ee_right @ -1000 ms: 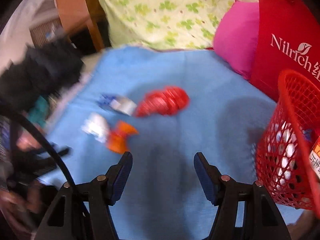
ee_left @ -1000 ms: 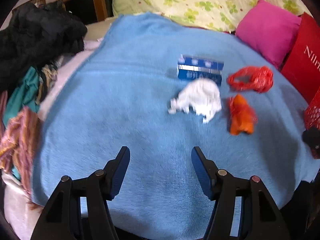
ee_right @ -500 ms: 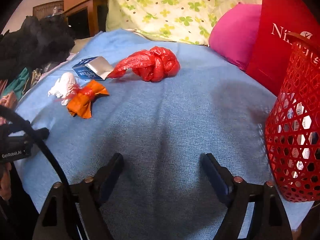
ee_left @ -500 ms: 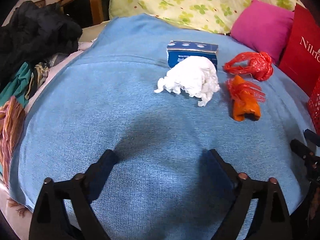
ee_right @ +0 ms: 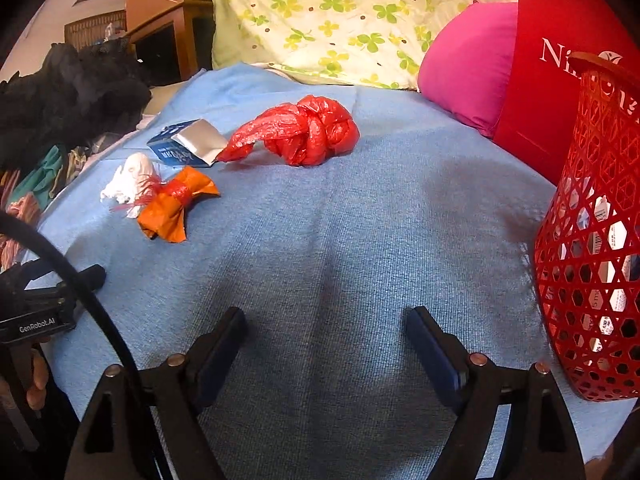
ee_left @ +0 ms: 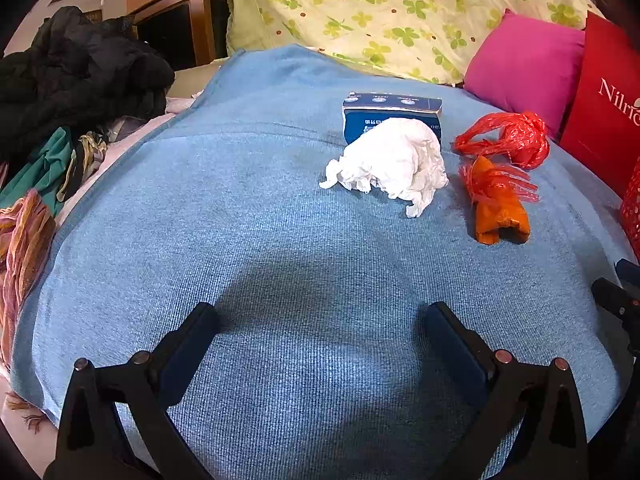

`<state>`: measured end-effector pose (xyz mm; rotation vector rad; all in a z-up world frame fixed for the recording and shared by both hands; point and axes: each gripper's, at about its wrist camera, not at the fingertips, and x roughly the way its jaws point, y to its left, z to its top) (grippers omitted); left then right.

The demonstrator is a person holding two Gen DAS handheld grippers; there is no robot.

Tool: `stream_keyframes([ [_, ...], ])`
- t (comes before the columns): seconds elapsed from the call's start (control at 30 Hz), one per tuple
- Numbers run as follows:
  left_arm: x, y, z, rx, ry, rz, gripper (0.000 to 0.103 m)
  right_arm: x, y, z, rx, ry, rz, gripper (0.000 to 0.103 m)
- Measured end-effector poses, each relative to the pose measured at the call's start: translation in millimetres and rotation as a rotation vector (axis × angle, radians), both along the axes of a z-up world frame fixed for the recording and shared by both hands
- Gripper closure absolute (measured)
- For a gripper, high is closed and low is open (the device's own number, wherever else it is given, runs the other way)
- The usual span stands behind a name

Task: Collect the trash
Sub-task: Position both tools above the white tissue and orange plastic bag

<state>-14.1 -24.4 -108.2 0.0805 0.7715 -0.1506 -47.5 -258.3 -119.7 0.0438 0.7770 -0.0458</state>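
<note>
Here, left wrist view: we look down along the left gripper (ee_left: 320, 320) onto a blue blanket (ee_left: 200, 208).
Left gripper: its jaws are opening, and we see only bare blanket between them.
Trash: we count four pieces ahead and to the right, well apart from the fingers: a crumpled white tissue (ee_left: 394, 160) just in front of a blue box (ee_left: 390, 110), a knotted red plastic bag (ee_left: 510, 138), and an orange wrapper (ee_left: 498, 204) near the bag.
Right wrist view: we see the right gripper (ee_right: 326, 334) with jaws spread and nothing between them.
Basket: a red mesh basket (ee_right: 592, 240) stands at the right edge with items inside.
Trash again: bag (ee_right: 304, 134), box (ee_right: 182, 146), tissue (ee_right: 130, 178) and wrapper (ee_right: 174, 204) lie ahead to the left.
</note>
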Motion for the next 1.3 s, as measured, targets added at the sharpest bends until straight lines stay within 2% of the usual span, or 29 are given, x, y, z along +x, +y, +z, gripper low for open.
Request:
stream_keyframes([
  [0.33,-5.8,2.4,-1.7,0.008,-0.041,-0.004,0.0,-0.6,1.4,0.0,-0.002,0.0,0.002,0.017],
  [1.3,-4.7,4.6,-3.7,0.007,-0.043,-0.007,0.0,1.2,2.0,-1.2,-0.016,0.002,0.005,0.016],
])
